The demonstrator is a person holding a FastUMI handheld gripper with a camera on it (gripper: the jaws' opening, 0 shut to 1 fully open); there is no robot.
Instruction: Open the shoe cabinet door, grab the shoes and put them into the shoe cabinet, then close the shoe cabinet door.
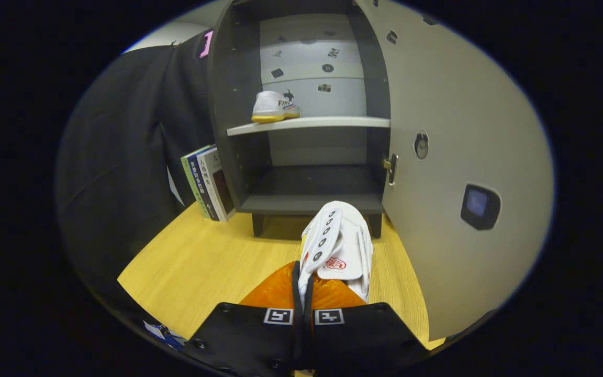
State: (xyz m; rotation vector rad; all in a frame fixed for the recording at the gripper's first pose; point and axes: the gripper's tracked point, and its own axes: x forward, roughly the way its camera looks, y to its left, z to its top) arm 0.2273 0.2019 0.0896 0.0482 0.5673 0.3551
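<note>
The grey shoe cabinet (238,104) stands ahead with its door (453,157) swung open to the right. One white shoe with a yellow sole (274,107) rests on the left part of the middle shelf (333,123). My gripper (304,285) is shut on a second white shoe (339,246), pinching its upper edge between both fingers. That shoe hangs above the wooden table, just in front of the cabinet's bottom compartment (312,188), its toe pointing toward the cabinet.
Several books (208,183) lean against the cabinet's left side on the wooden table (197,262). The open door forms a wall close on the right. The lower compartment holds nothing. Black cloth hangs at the left.
</note>
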